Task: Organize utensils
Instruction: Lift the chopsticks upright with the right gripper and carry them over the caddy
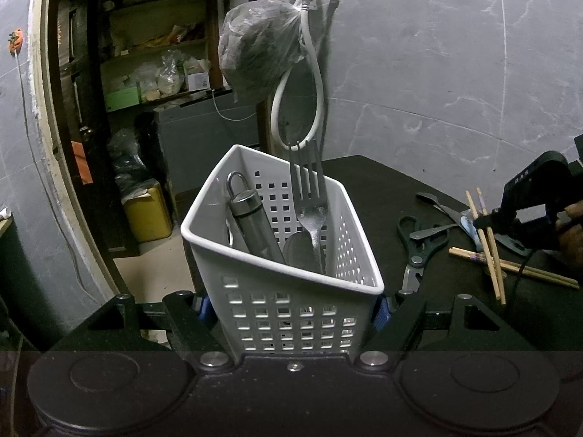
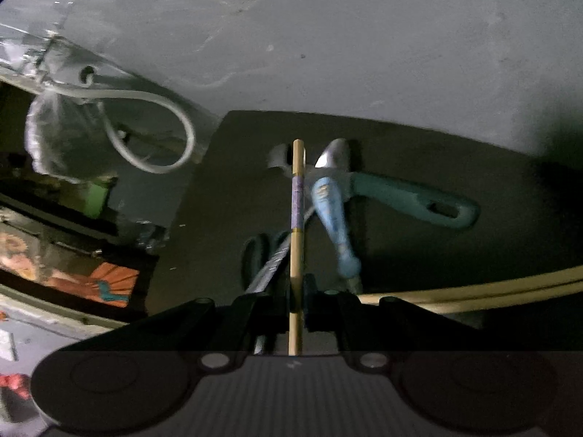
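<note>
Left gripper [image 1: 291,309]: we clamp the white caddy [image 1: 280,255] between our fingers to steady it; fork [image 1: 308,196] stands inside.
Right gripper [image 2: 296,300]: we pinch one chopstick [image 2: 297,218], its tip pointing ahead, likely bound for the caddy.
Table [image 1: 371,189]: scissors [image 1: 422,240], more chopsticks [image 1: 524,273] beyond our fingers await.

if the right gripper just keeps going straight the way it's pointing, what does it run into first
Probably the utensil pile on the black table: the right gripper, shut on a wooden chopstick with a purple band, points down towards black-handled scissors and a blue-handled spoon. Depth is unclear.
</note>
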`<state>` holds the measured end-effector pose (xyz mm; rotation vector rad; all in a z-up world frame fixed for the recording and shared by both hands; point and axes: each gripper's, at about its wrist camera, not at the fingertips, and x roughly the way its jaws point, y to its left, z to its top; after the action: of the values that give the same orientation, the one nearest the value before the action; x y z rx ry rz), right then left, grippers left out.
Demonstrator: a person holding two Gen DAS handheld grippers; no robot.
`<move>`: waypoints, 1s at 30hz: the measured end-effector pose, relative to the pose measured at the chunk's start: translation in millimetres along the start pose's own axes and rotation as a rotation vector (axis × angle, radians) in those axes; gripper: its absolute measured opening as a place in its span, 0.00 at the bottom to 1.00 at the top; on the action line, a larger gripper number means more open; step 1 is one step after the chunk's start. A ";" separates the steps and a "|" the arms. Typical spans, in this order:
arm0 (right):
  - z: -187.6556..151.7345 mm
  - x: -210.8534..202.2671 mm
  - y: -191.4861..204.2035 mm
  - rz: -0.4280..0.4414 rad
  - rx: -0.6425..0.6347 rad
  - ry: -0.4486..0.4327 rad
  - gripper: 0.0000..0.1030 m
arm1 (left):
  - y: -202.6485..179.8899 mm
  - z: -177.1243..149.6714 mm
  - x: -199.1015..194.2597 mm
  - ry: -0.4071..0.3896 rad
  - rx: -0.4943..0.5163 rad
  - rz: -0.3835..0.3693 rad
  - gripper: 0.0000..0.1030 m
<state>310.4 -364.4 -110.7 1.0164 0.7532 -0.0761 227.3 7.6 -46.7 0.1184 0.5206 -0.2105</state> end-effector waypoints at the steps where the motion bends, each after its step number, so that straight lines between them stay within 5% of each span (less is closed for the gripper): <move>1: -1.0 -0.6 1.1 0.026 -0.005 0.001 0.07 | 0.2 0.2 0.2 0.000 0.001 -0.001 0.75; 9: -10.1 -11.9 27.5 0.275 -0.111 -0.017 0.07 | 3.1 -0.7 1.6 -0.005 0.007 -0.011 0.75; 21: -14.2 -31.0 97.8 0.512 -0.209 -0.088 0.07 | 8.8 -2.6 1.7 -0.010 0.016 -0.031 0.75; 30: -43.0 -54.5 171.3 0.640 -0.445 -0.217 0.07 | 11.5 -3.6 1.5 -0.013 0.023 -0.044 0.75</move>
<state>313.7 -251.9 35.9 0.7633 0.2034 0.5069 229.5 19.2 -49.9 0.1279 0.5083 -0.2598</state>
